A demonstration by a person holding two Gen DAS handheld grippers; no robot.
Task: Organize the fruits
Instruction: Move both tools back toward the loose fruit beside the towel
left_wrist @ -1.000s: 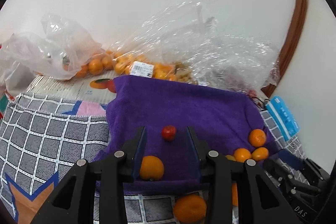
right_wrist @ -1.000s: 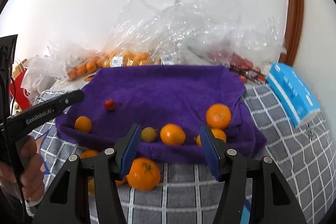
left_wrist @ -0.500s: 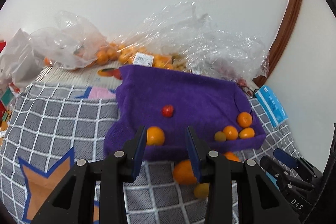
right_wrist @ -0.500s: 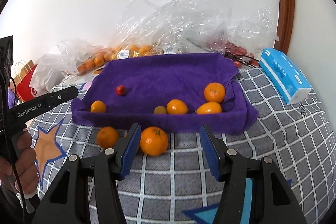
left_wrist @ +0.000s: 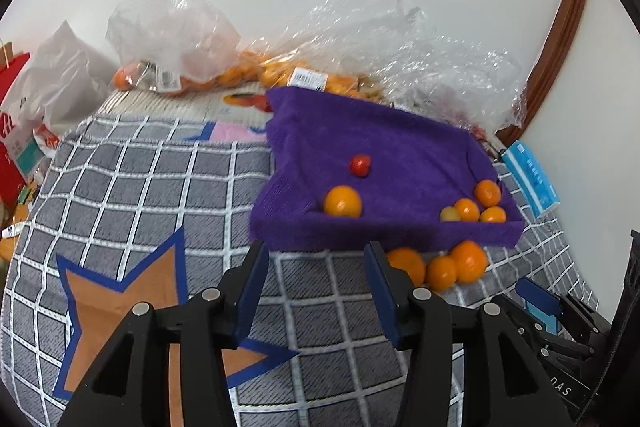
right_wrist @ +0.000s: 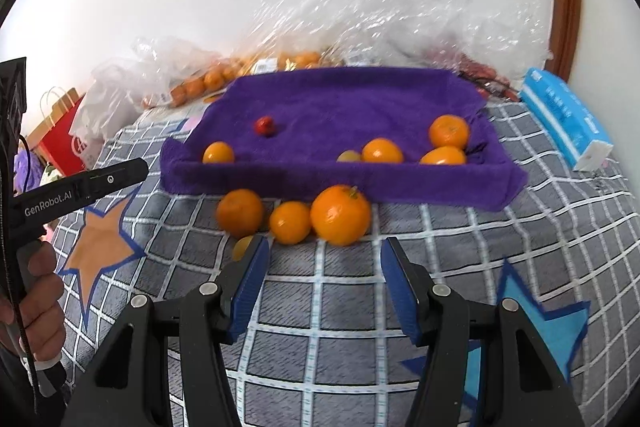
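Observation:
A purple towel (right_wrist: 340, 107) (left_wrist: 400, 139) lies on the checked blanket and carries several oranges and one small red fruit (right_wrist: 264, 125) (left_wrist: 360, 165). Three oranges (right_wrist: 341, 215) (left_wrist: 440, 269) and a small yellow fruit (right_wrist: 243, 247) rest on the blanket by the towel's near edge. My left gripper (left_wrist: 316, 269) hovers over bare blanket short of the towel; its jaws are opening and nothing is between them. My right gripper (right_wrist: 324, 265) stands open and empty just short of the three loose oranges.
Clear plastic bags (left_wrist: 400, 47) with more oranges are heaped against the wall behind the towel. A blue tissue pack (right_wrist: 564, 115) lies to the right. A red paper bag (right_wrist: 56, 143) stands at the far left. A hand (right_wrist: 32, 303) holds the left gripper's handle.
Both grippers have drawn back from the towel, so the fruit looks smaller and more blanket shows. The left jaws have spread wider. No fruit has moved.

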